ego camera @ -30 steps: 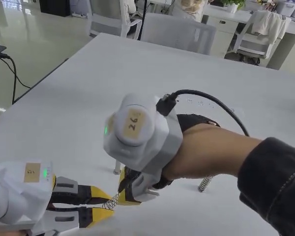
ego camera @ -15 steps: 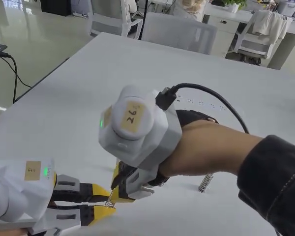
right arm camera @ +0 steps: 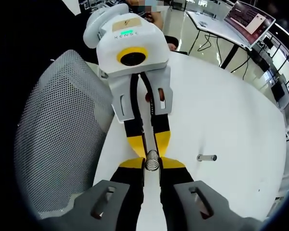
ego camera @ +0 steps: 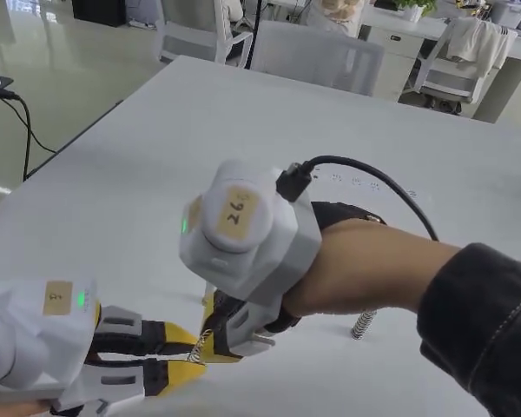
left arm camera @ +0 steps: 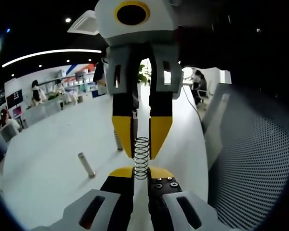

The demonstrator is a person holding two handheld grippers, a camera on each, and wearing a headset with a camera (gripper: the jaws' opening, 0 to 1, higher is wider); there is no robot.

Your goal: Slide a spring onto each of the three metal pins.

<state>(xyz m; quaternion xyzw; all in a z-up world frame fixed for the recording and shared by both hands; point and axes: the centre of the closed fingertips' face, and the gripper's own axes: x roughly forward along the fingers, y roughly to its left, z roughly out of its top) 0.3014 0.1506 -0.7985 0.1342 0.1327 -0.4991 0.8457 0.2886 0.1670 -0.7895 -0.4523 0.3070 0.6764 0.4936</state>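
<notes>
White table (ego camera: 243, 113): left gripper (left arm camera: 141, 174), right gripper (right arm camera: 152, 166) jaws nearly closed, both pinching same spring (left arm camera: 141, 154)

White table (ego camera: 139, 174): plain matte top, long straight left edge in head view. Row of small faint marks (ego camera: 356, 182) printed on far part of top. Upright spring (ego camera: 362, 324) stands on top at near right, slightly tilted; whether pin sits inside, cannot tell. Metal pin (left arm camera: 85, 164) stands bare on top in left gripper view; second pin (left arm camera: 117, 141) just behind it, partly hidden. Bare pin (right arm camera: 206, 157) stands on top in right gripper view; which of the two, cannot tell.
</notes>
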